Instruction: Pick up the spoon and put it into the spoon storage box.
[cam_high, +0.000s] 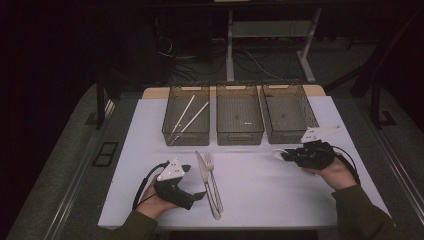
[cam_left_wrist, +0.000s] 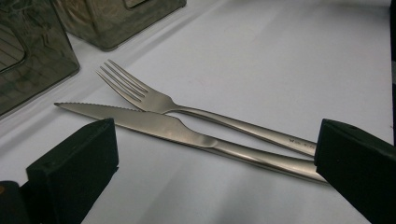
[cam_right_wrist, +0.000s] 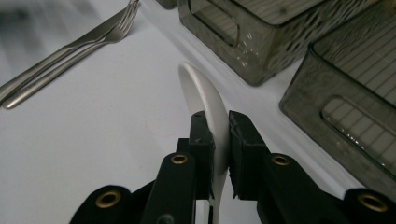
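The right gripper (cam_right_wrist: 217, 140) is squeezed tight on a white spoon (cam_right_wrist: 205, 105). The two black jaws pinch it where the bowl meets the handle, so the spoon cannot slip out. In the high view the right gripper (cam_high: 287, 155) hangs near the right edge of the tabletop (cam_high: 150, 150), just in front of the right bin (cam_high: 289, 112), with the spoon's bowl (cam_high: 278, 154) poking out toward the middle. It is held a little above the tabletop, most likely so it can go over the bin's wall.

Three see-through bins sit in a row along the far edge. The left bin (cam_high: 186, 115) has two white chopsticks (cam_high: 189, 117) in it. The middle bin (cam_high: 239, 114) and the right bin look like they have nothing in them. It seems each bin is for one kind of thing, so the spoon probably gets a bin of its own.

A fork (cam_left_wrist: 196, 112) and a knife (cam_left_wrist: 187, 133) lie side by side on the tabletop, in front of the gap between the left and middle bins. Their handles touch and point toward the near edge.

The left gripper (cam_left_wrist: 210, 154) is open wide and holds nothing. In the high view the left gripper (cam_high: 197, 195) sits near the near left corner, just beside the knife's handle. It may grab the knife or fork next.
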